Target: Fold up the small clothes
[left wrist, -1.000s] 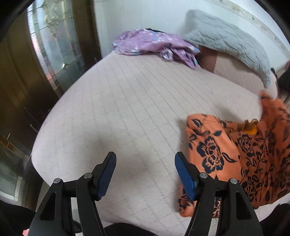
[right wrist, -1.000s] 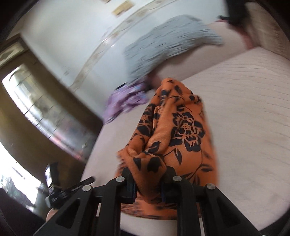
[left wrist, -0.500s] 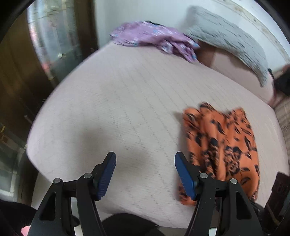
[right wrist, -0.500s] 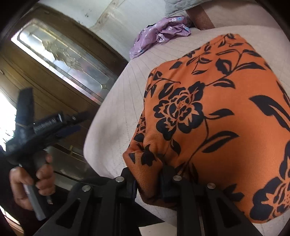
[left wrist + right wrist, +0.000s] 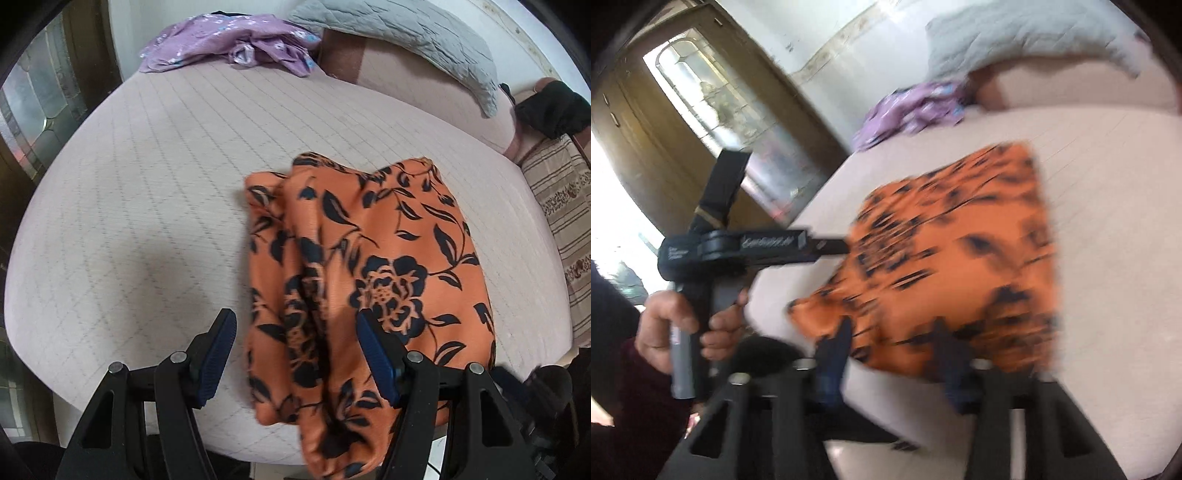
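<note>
An orange cloth with a black flower print (image 5: 369, 258) lies folded on the pale quilted bed (image 5: 147, 184), its near end at the bed's front edge. The left gripper (image 5: 295, 354) hangs over that end with its blue fingers (image 5: 216, 354) spread wide, gripping nothing. The right gripper (image 5: 890, 354) has just been opening; its fingers stand apart at the cloth's near edge, released from it, though the right wrist view is blurred. A purple garment (image 5: 229, 48) and a grey pillow (image 5: 406, 33) sit at the far end

Soft daylight; right wrist view motion-blurred, fisheye edges dark.
</note>
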Tool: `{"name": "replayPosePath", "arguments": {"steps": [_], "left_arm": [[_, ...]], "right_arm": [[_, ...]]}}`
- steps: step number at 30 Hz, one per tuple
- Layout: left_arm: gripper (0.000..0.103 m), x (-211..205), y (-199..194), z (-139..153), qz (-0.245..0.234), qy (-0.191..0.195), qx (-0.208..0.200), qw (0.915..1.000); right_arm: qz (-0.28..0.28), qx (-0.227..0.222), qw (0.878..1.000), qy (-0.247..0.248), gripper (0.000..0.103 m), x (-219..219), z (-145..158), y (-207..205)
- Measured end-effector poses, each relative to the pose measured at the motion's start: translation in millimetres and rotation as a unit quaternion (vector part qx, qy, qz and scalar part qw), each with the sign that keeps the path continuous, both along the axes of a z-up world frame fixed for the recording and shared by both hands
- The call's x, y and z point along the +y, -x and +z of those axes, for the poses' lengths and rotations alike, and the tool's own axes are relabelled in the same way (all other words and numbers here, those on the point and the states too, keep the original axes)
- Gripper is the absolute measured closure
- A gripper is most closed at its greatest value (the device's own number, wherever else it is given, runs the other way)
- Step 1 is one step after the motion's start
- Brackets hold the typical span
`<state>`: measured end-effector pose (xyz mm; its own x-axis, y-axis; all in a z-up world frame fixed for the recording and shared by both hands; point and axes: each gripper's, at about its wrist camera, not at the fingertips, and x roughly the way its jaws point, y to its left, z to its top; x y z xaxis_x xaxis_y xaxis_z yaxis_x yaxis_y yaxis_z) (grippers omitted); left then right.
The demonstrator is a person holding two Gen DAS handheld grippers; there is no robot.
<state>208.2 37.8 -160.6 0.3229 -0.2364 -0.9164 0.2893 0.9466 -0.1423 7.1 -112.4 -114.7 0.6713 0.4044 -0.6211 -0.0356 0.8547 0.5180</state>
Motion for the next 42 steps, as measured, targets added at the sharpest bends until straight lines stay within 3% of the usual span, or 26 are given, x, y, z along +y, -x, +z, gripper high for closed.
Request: {"name": "replayPosePath", "arguments": {"steps": [3, 6, 11, 17, 20, 25, 27, 29, 31, 34, 40, 42], "left_arm": [[0.035, -7.3, -2.4, -9.0, 0.002, -0.005, -0.004, 1.0], [0.038, -10.5, -6.0, -18.4, 0.008, -0.009, -0.011, 0.9999], [0.053, -17.0, -3.8, -21.7, 0.005, 0.001, -0.029, 0.9996], [0.052, -25.1, -17.7, -6.4, 0.009, 0.014, -0.044, 0.9989], [0.038, -30.7, -34.6, -8.7, 0.008, 0.033, -0.017, 0.9993], [0.038, -45.8, -52.7, -16.9, 0.011, 0.03, -0.002, 0.9995], [0.043, -49.5, -55.2, -16.2, 0.016, 0.032, -0.002, 0.9994], [0.071, -52.3, -55.1, -13.9, 0.02, 0.02, -0.007, 0.9996], [0.088, -50.2, -50.0, -11.2, 0.017, 0.012, -0.02, 0.9996], [0.091, -56.3, -40.1, 5.4, 0.007, 0.021, -0.048, 0.9986], [0.091, -74.5, -6.3, 61.2, -0.032, -0.015, -0.157, 0.9869], [0.091, -69.4, -2.9, 66.9, -0.029, -0.017, -0.169, 0.985]], "right_arm": [[-0.037, 0.024, 0.999, 0.009, 0.065, -25.5, -11.3, -2.5], [-0.02, 0.063, 0.998, 0.021, 0.065, -30.1, -35.2, -7.2], [-0.021, 0.029, 0.998, 0.052, 0.065, -16.6, -41.9, -1.3], [-0.007, 0.0, 1.0, 0.014, 0.065, -26.4, -48.9, 6.4], [-0.001, -0.011, 1.0, -0.001, 0.065, -26.2, -55.2, 3.5], [0.006, -0.017, 0.999, -0.042, 0.065, -37.0, -57.8, 4.4], [0.007, -0.012, 0.998, -0.067, 0.065, -42.8, -59.1, 3.9], [0.007, -0.006, 0.996, -0.09, 0.065, -47.3, -61.1, 1.7], [0.008, -0.001, 0.995, -0.104, 0.065, -49.8, -60.9, 2.0], [0.012, 0.005, 0.992, -0.123, 0.065, -51.3, -62.6, -2.0], [0.029, 0.003, 0.992, -0.124, 0.065, -41.1, -64.2, -7.0], [0.034, 0.003, 0.99, -0.134, 0.065, -38.5, -66.2, -10.1]]}}
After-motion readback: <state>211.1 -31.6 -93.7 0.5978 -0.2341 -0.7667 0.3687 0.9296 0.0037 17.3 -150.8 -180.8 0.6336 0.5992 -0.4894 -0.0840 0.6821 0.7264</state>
